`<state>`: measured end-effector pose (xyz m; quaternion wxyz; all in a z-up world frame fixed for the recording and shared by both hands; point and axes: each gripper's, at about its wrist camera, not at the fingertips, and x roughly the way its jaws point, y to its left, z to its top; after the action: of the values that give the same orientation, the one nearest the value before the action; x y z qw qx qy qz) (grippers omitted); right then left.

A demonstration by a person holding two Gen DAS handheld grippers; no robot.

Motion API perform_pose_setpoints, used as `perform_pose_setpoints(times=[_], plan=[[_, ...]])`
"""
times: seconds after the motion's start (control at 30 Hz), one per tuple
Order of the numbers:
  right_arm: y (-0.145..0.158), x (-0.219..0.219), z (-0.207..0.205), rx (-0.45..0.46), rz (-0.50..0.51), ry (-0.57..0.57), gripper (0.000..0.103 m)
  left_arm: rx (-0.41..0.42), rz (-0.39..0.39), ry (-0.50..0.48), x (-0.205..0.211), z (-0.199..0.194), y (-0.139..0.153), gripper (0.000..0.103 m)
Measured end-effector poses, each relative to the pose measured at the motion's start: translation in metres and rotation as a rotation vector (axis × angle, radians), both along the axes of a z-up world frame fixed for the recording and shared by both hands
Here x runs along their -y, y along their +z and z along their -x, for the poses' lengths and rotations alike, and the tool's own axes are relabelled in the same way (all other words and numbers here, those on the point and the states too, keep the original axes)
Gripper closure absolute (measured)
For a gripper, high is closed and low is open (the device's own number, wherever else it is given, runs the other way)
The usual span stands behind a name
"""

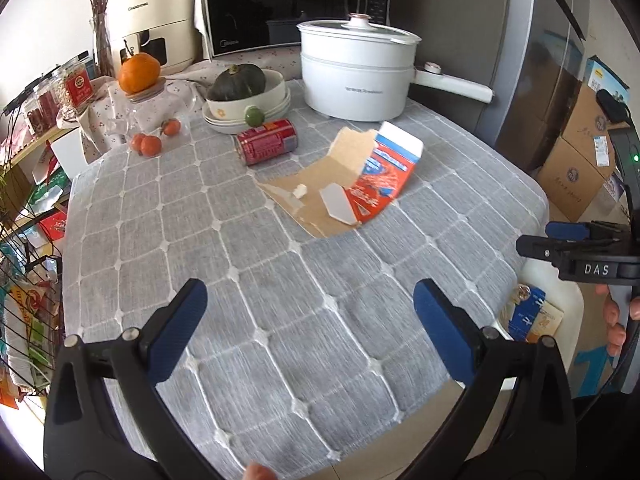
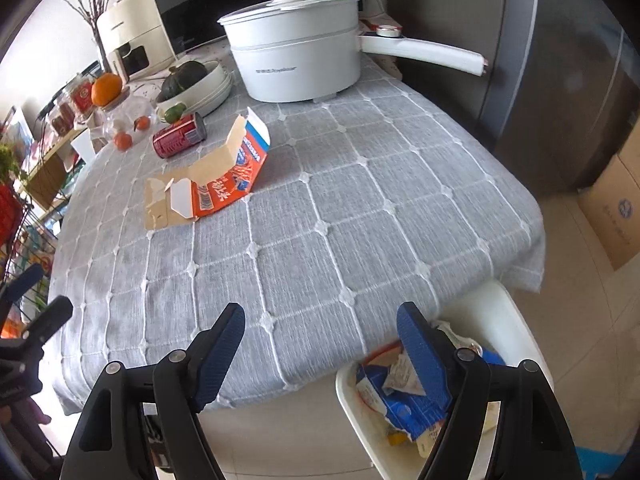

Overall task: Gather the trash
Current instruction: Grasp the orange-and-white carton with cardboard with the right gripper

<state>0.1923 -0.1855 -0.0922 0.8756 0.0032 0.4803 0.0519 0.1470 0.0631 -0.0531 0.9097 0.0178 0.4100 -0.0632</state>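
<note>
Both my left gripper (image 1: 310, 320) and right gripper (image 2: 320, 344) hang spread and empty, because the white bin (image 2: 516, 312) holds wrappers while the torn carton (image 2: 224, 184) and red can (image 2: 178, 136) wait mid-table.

Surface (image 2: 360, 208) under grey cloth w/ white grid stitching, cloth edge hanging over near side. Behind: dark microwave (image 1: 280, 4), cream appliance (image 1: 152, 28) to its left, glass vase of bare twigs (image 1: 102, 20) beside that. Right: tall steel-grey fridge (image 2: 560, 80), cardboard boxes (image 1: 576, 152) stacked on floor next to it. Left: low wooden shelf (image 1: 36, 144) w/ red-labelled jars, wire rack (image 1: 28, 280) stuffed w/ packets lower down. Floor (image 2: 580, 300) pale beige tile. Pale wall at top left, washed out by bright daylight.
</note>
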Motion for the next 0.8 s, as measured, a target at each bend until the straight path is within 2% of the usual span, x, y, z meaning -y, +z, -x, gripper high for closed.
perform_pose_setpoints(times=[0.1,0.23,0.33,0.43,0.63,0.67,0.7,0.73,0.77,0.8], plan=[[-0.004,-0.017,-0.027,0.023,-0.008,0.056,0.023,-0.030,-0.003,0.045,-0.016,-0.034,-0.010,0.001],[-0.014,-0.036,-0.067,0.076,-0.033,0.108,0.023,-0.072,0.099,0.108,-0.033,-0.083,-0.026,0.001],[-0.025,-0.043,-0.098,0.106,-0.067,0.118,0.023,-0.088,0.145,0.139,-0.031,-0.117,-0.037,0.001],[-0.038,-0.043,-0.125,0.117,-0.126,0.122,0.028,-0.063,0.141,0.151,-0.017,-0.145,-0.041,0.001],[-0.063,-0.046,-0.170,0.099,-0.210,0.148,0.061,-0.032,0.080,0.220,0.004,-0.201,-0.056,0.001],[-0.065,-0.044,-0.175,0.096,-0.234,0.155,0.070,-0.030,0.073,0.244,0.005,-0.208,-0.059,0.001],[-0.067,-0.045,-0.180,0.094,-0.259,0.168,0.084,-0.028,0.068,0.268,0.005,-0.215,-0.062,0.001],[-0.068,-0.045,-0.182,0.097,-0.285,0.194,0.086,-0.026,0.064,0.293,0.005,-0.220,-0.065,0.001],[-0.066,-0.046,-0.181,0.110,-0.299,0.219,0.093,-0.022,0.060,0.318,0.005,-0.224,-0.068,0.001],[-0.064,-0.047,-0.180,0.122,-0.302,0.249,0.095,-0.017,0.055,0.338,0.004,-0.228,-0.069,0.001]])
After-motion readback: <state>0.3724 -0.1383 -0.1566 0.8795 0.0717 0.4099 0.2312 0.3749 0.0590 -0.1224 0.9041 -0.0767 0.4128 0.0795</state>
